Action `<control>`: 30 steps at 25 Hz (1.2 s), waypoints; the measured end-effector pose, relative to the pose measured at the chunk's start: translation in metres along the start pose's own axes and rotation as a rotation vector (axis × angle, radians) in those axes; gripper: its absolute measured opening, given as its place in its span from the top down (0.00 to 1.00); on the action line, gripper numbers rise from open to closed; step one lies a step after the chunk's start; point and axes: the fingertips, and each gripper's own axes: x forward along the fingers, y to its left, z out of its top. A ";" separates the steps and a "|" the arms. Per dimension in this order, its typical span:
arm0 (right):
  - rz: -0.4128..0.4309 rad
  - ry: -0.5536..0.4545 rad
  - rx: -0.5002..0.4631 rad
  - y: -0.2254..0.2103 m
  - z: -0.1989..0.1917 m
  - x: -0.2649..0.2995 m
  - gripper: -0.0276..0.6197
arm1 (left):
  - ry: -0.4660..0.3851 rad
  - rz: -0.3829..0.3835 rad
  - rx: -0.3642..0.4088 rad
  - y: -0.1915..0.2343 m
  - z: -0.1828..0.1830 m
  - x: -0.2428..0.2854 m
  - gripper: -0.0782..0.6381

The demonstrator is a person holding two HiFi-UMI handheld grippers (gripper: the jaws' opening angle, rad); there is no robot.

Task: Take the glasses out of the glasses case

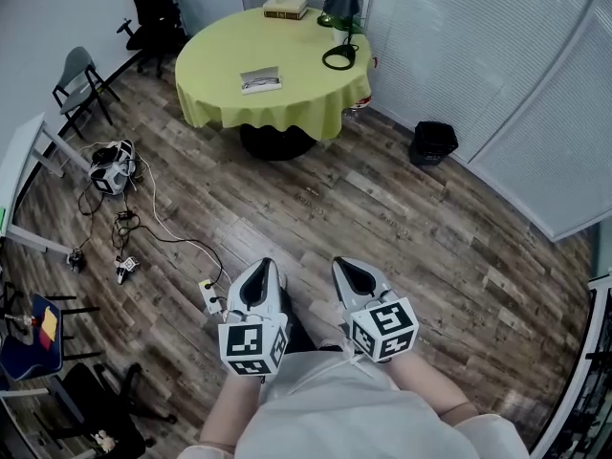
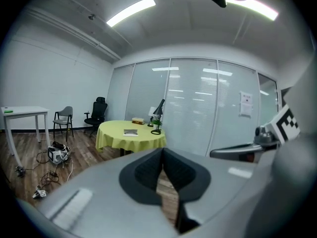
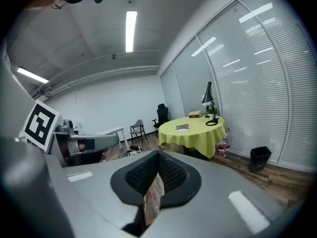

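A flat grey glasses case point(image 1: 260, 79) lies shut on the round table with the yellow-green cloth point(image 1: 220, 94) at the far side of the room. It also shows small in the left gripper view point(image 2: 131, 132) and the right gripper view point(image 3: 182, 128). My left gripper point(image 1: 265, 266) and right gripper point(image 1: 342, 264) are held side by side close to my body, over the wooden floor, well short of the table. Both are shut with nothing between the pads point(image 2: 148, 170) point(image 3: 171, 172). No glasses are in sight.
On the table stand a black desk lamp point(image 1: 342, 17) and a tan box point(image 1: 285, 7). A black bin point(image 1: 433, 142) sits right of the table. Cables, a grey device point(image 1: 113, 167) and a power strip point(image 1: 208, 296) lie on the floor at left, near chairs point(image 1: 81, 79) and a white table point(image 1: 19, 165).
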 end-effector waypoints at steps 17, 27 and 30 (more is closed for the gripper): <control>-0.099 0.035 -0.004 -0.022 0.121 0.277 0.96 | 0.039 -0.083 0.007 0.213 0.107 0.206 0.88; -0.112 0.063 0.028 -0.040 0.150 0.364 0.96 | 0.095 -0.078 -0.025 0.282 0.109 0.275 0.88; -0.106 0.076 0.025 -0.054 0.152 0.387 0.96 | 0.105 -0.060 -0.021 0.293 0.110 0.299 0.88</control>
